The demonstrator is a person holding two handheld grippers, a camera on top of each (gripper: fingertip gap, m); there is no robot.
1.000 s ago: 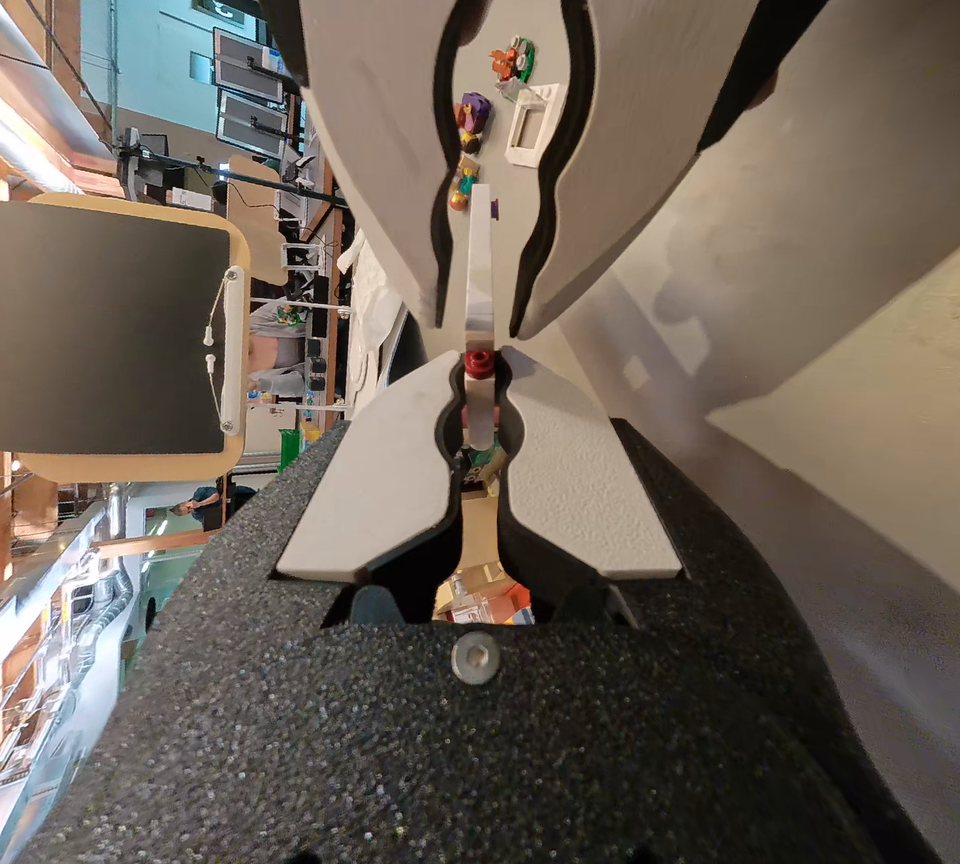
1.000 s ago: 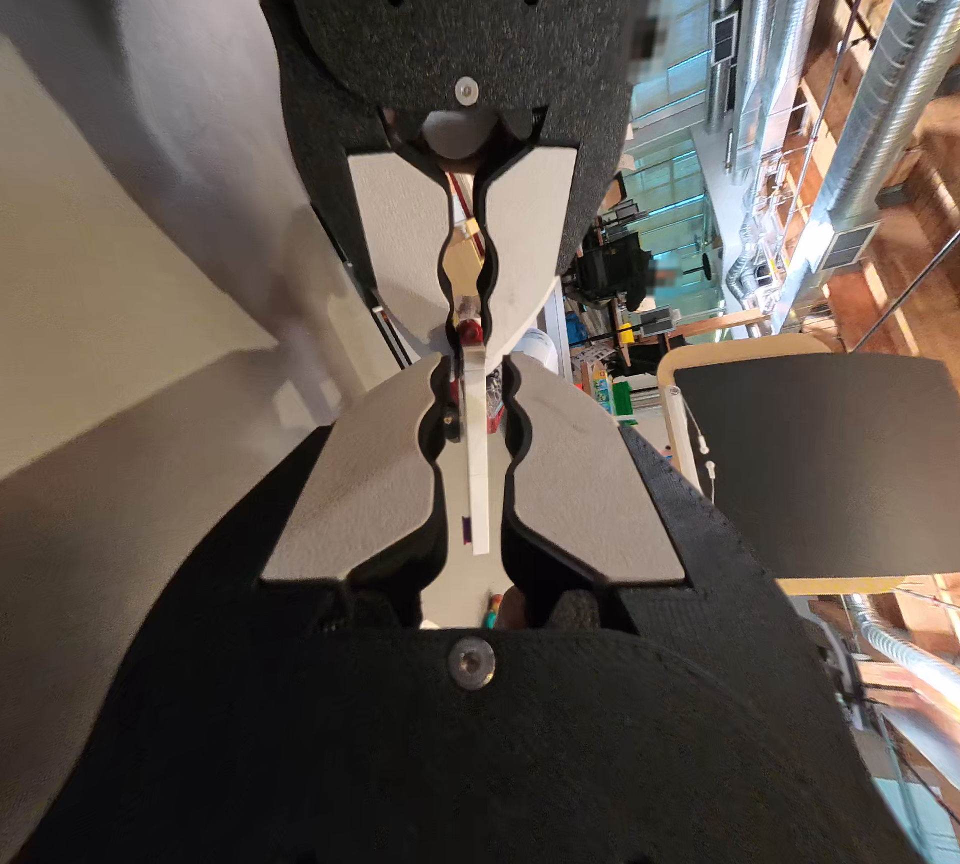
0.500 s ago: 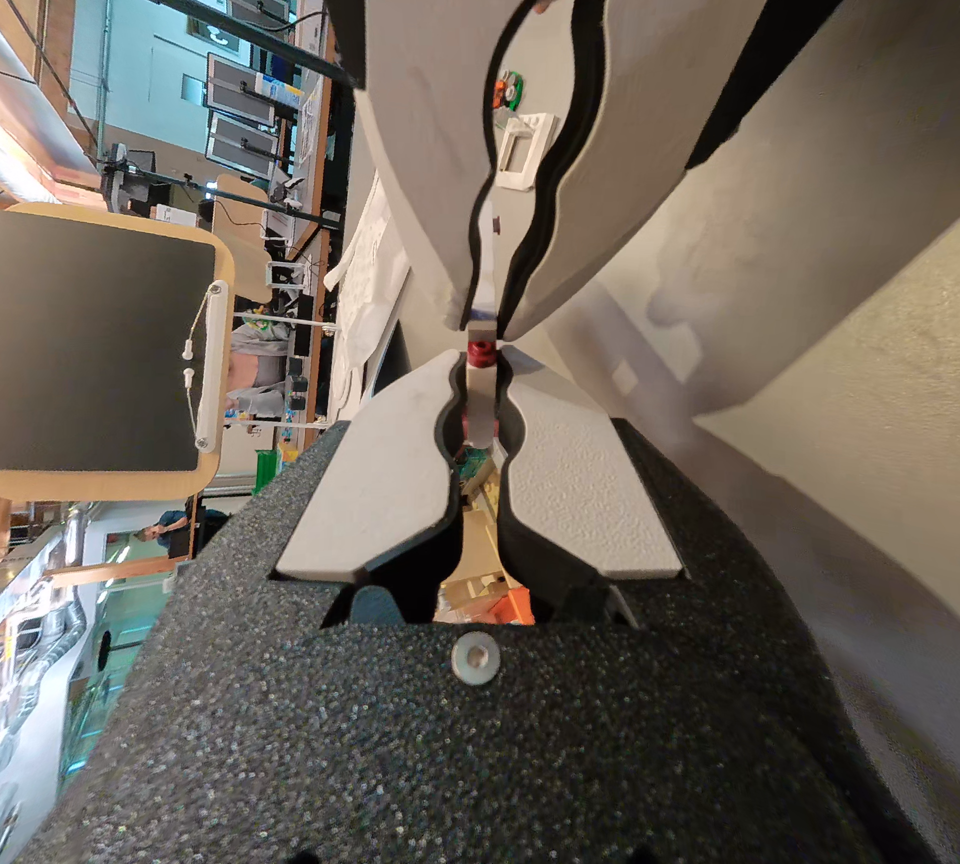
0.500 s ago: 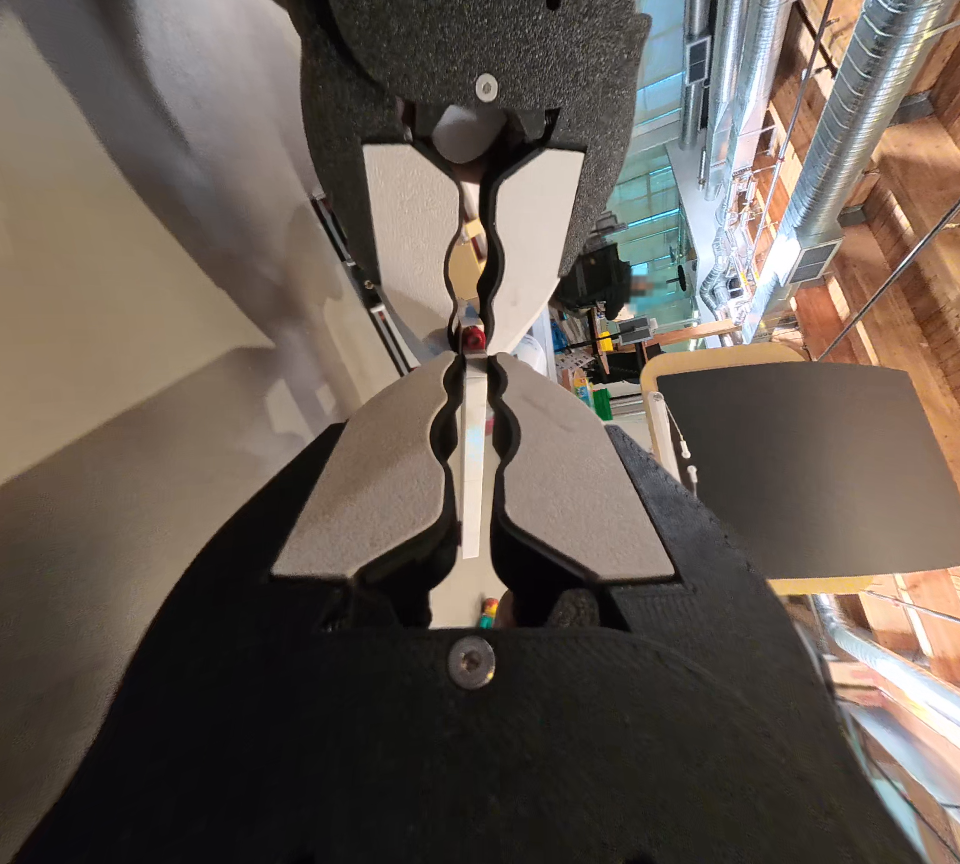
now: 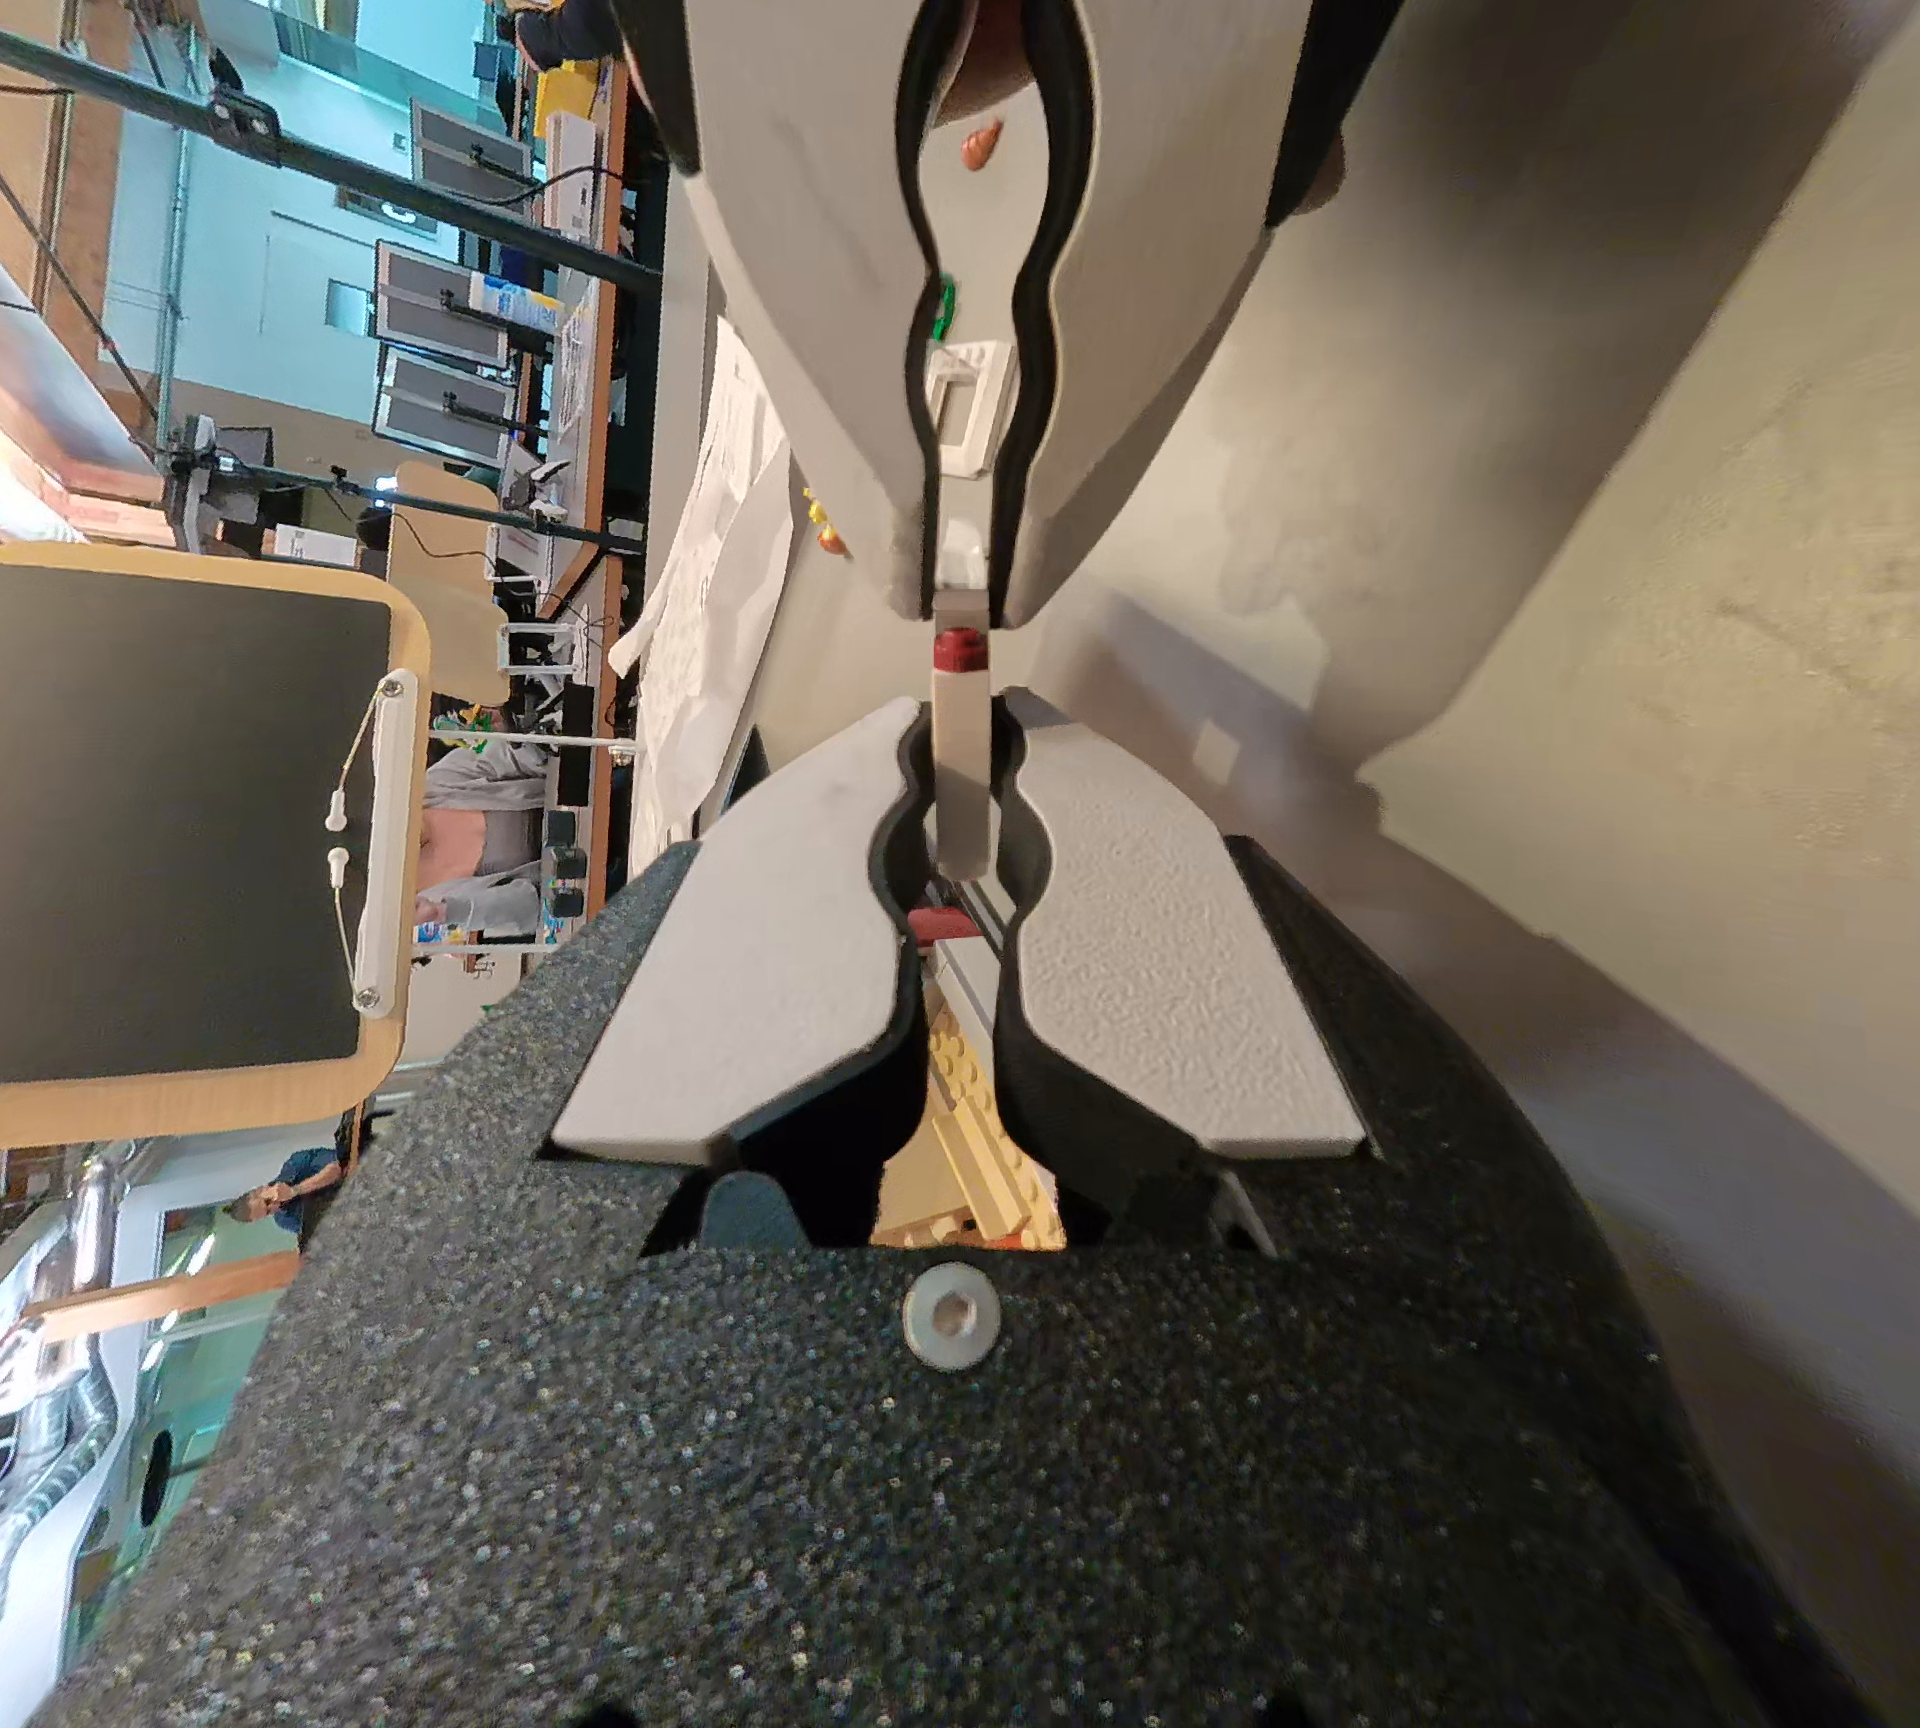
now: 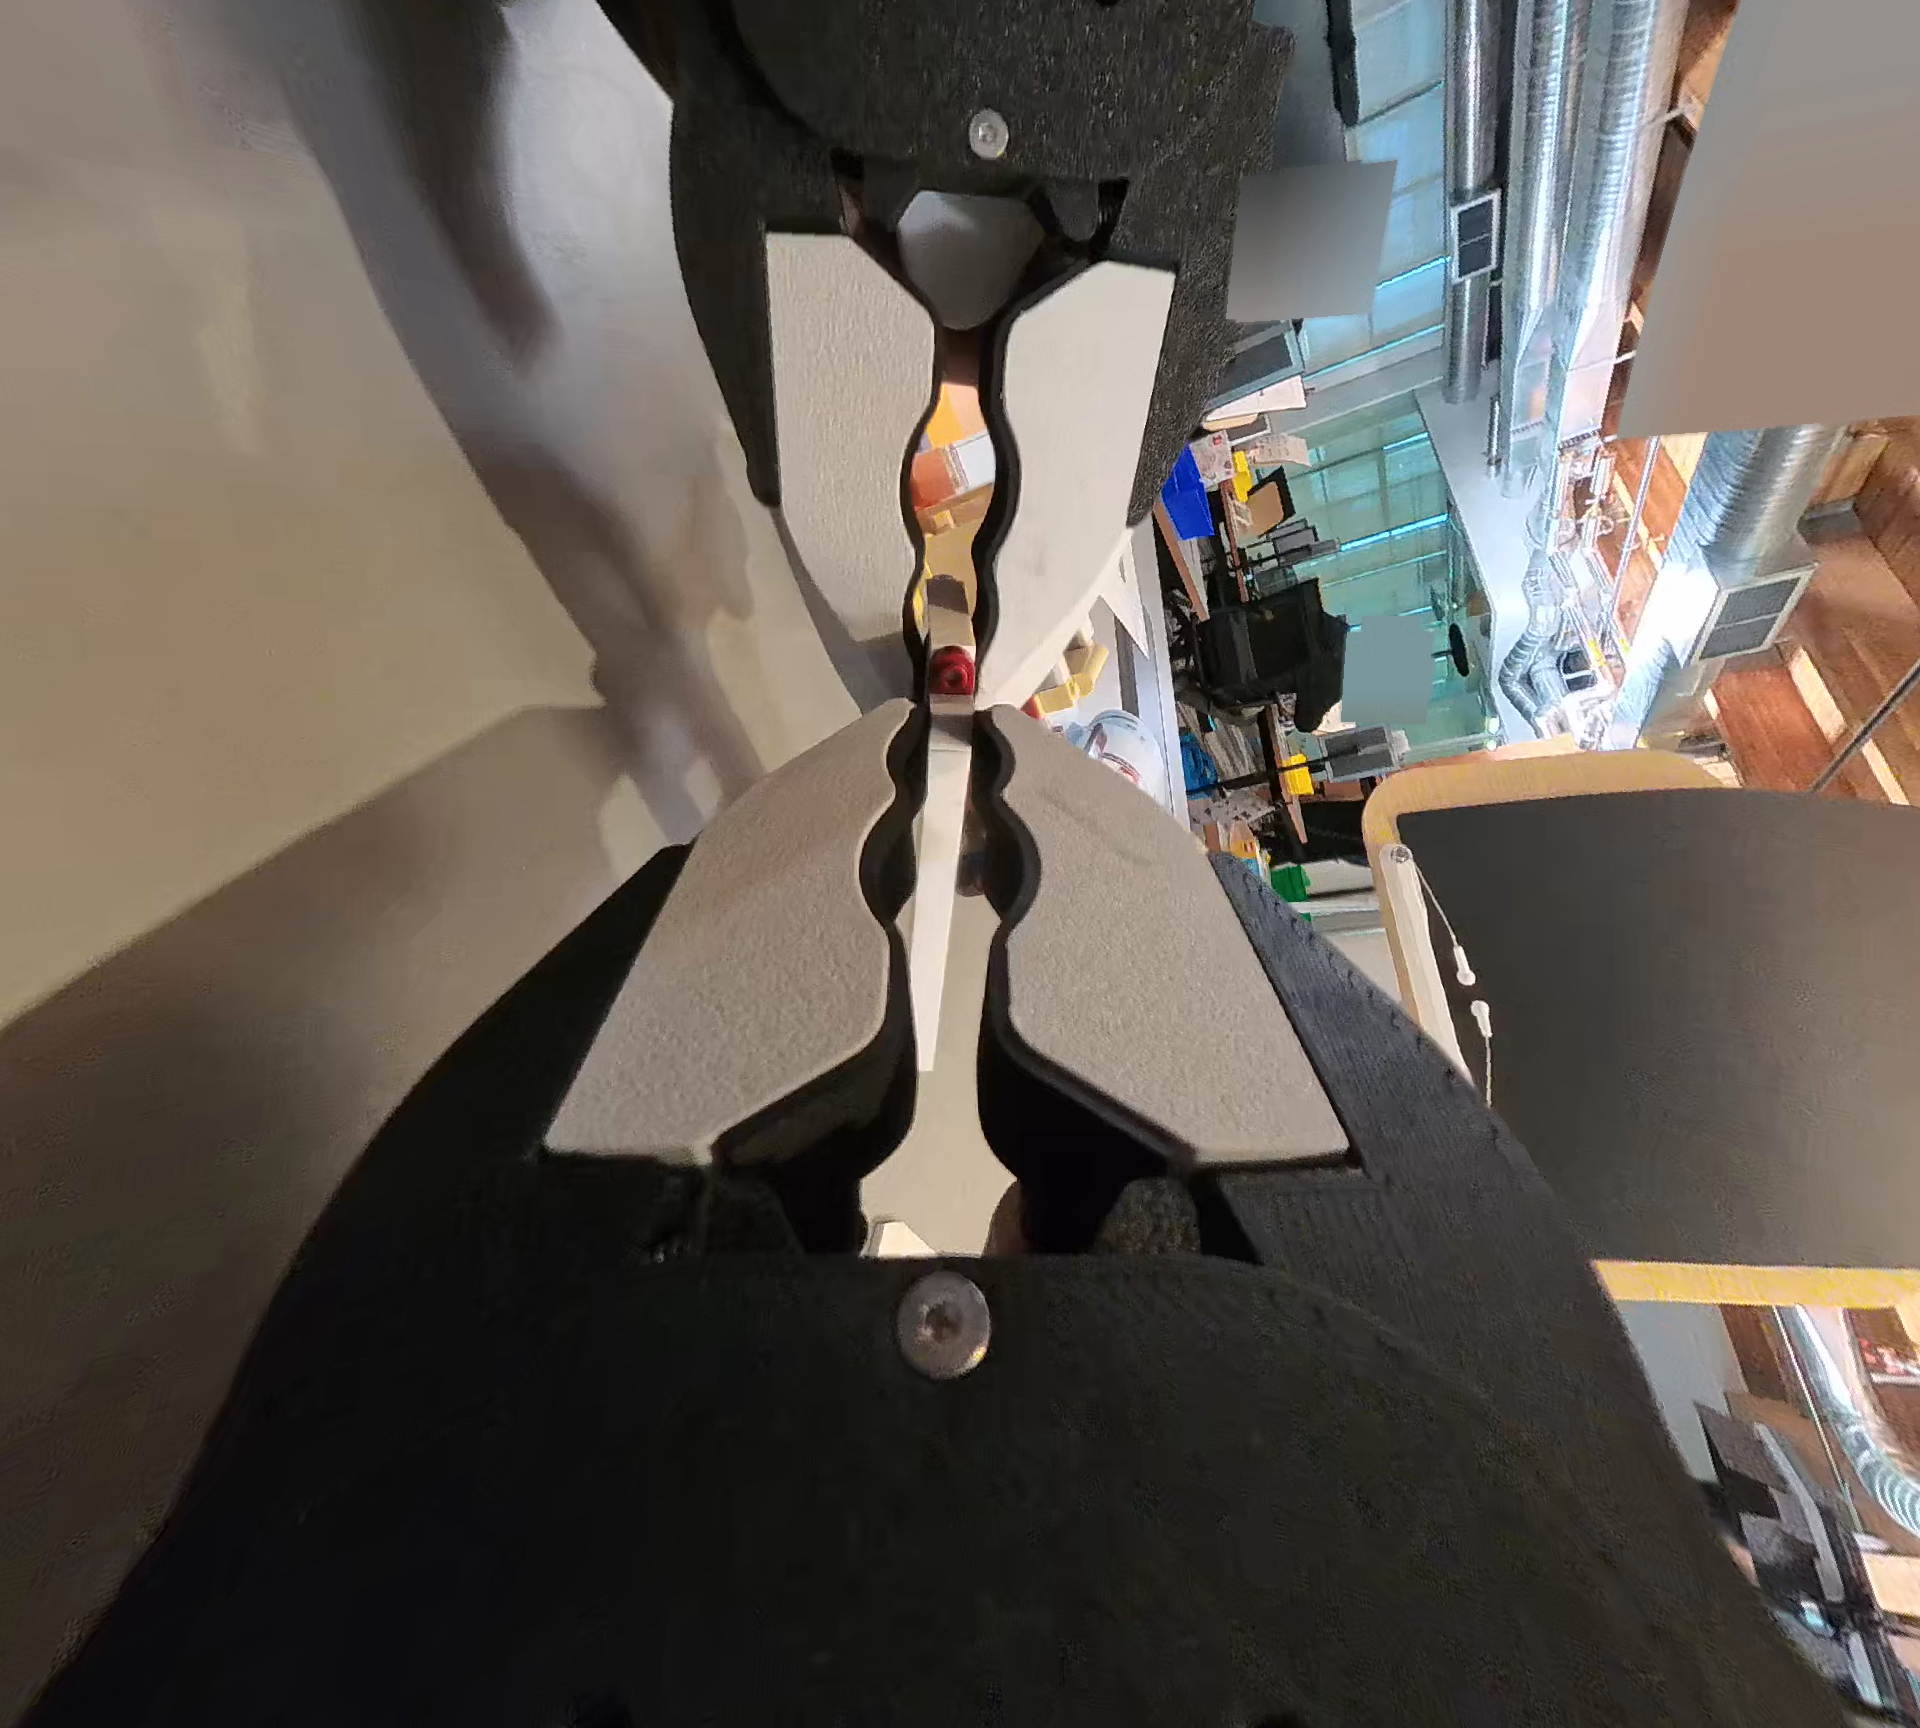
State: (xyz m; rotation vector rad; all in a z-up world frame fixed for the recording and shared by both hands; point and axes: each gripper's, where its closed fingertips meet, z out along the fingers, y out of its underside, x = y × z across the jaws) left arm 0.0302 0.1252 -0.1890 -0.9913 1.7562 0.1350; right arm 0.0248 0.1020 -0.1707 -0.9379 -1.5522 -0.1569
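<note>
1. Left gripper [image 5: 961,722]: jaws narrow, clamped on one end of a thin white plate [image 5: 961,774]. Pads press both faces of the plate, which sits edge-on between them.
2. Right gripper [image 6: 948,722]: jaws narrow, clamped on the other end of the same plate [image 6: 935,899]. In the left wrist view it comes in from the top, tips pinching the plate end.
3. The two grippers face each other nose to nose, tips almost touching, with the plate bridging the gap between them in the air.
4. Red stud [image 5: 958,652] is on the plate in the short stretch between the two sets of tips; it also shows in the right wrist view [image 6: 948,670].
5. Second red piece [image 5: 938,923] shows behind the left jaws, just past the plate end; cannot tell whether it is attached.
6. Tan bricks [image 5: 971,1117] show through the left jaw opening, down on the grey table [image 5: 1507,535].
7. Farther off on the table: white frame piece [image 5: 966,405], green bit [image 5: 948,302], small orange piece [image 5: 979,143], paper sheets [image 5: 707,598].
8. Background: black-and-wood chair [image 6: 1662,1003], ceiling ducts [image 6: 1558,68].
</note>
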